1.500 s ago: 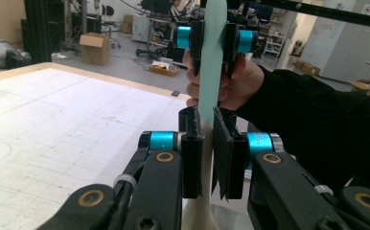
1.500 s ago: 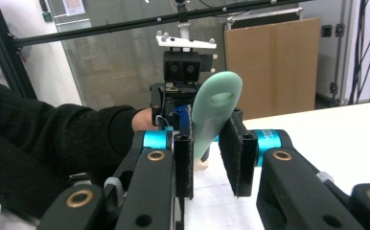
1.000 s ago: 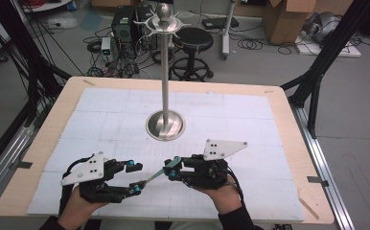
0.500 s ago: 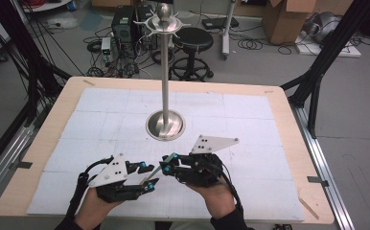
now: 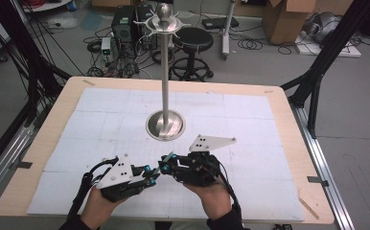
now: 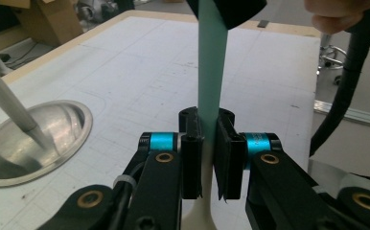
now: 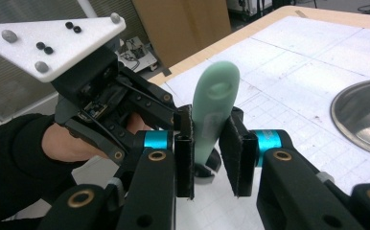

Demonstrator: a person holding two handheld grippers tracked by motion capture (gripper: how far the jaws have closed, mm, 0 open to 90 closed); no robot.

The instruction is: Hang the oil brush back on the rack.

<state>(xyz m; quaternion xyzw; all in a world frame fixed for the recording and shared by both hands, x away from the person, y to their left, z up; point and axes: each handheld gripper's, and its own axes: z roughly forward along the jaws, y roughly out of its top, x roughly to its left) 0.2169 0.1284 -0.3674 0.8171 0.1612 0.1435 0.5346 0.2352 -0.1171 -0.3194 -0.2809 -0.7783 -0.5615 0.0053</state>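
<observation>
The pale mint-green plastic spatula (image 6: 212, 72) is held between the two grippers near the middle of the table's near edge, just above the white gridded mat (image 5: 250, 124). The left gripper (image 6: 211, 163) has just been closing, and its black pads now press both flat sides of the spatula's slim handle. The right gripper (image 7: 211, 158) is clamped on the spatula too, with the rounded end and its oval dimple standing up beyond the pads.

In the high view the left gripper (image 5: 150, 176) and right gripper (image 5: 166, 166) meet tip to tip, the spatula hidden between them; each gripper view shows the tool plainly. The left gripper view also shows the handle widening to a cream-coloured part below the pads.

Farther off, at the mat's centre, stands the tall polished metal stand (image 5: 165, 86) on its round domed base, its hooked crown visible from above.

No readable writing or brand shows on the spatula or grippers.
</observation>
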